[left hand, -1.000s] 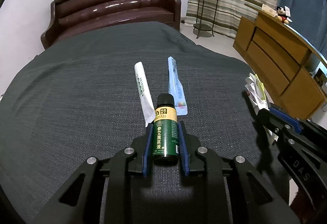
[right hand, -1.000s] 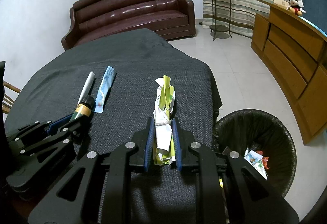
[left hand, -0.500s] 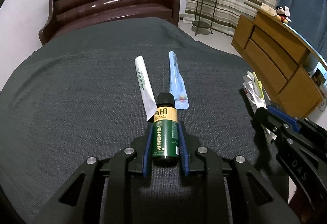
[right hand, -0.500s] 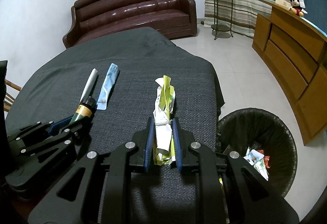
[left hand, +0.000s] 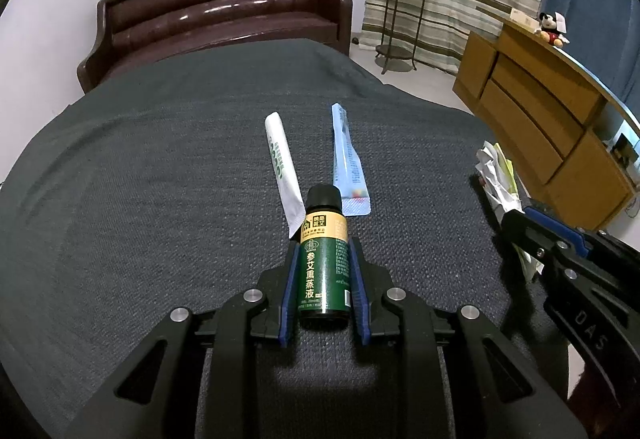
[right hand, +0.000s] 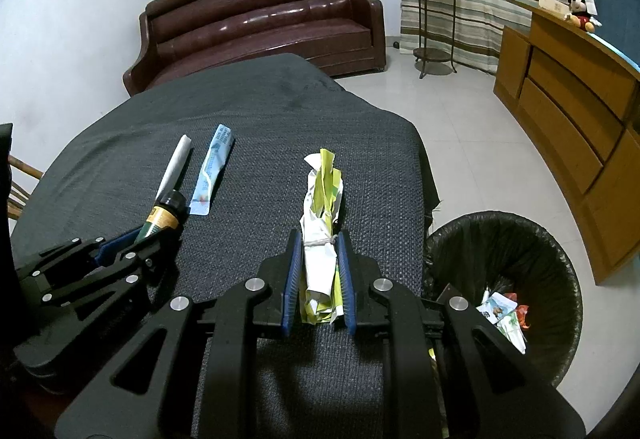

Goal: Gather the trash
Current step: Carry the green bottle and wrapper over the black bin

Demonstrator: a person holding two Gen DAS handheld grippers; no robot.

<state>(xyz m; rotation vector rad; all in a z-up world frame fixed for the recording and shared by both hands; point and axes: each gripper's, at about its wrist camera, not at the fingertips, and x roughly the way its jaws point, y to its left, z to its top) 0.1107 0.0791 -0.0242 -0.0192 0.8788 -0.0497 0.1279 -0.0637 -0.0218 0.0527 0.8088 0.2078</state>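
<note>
I have the left tool [left hand: 322,279] clamped on the green bottle [left hand: 323,259] and the right tool [right hand: 318,279] clamped on the crumpled wrapper [right hand: 320,231], both low over the table [right hand: 260,111], ready for the bin [right hand: 500,279] at its right edge.

Wrist views angled down, close (table [left hand: 160,167] shared)

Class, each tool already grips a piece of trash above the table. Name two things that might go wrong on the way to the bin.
1. The crumpled paper sticks out far past the right tool; loose folds might slip free or catch the trash bin rim.
2. The left tool grips the green bottle on its smooth round sides; a swing toward the bin beyond the table edge might let it slide out.
</note>
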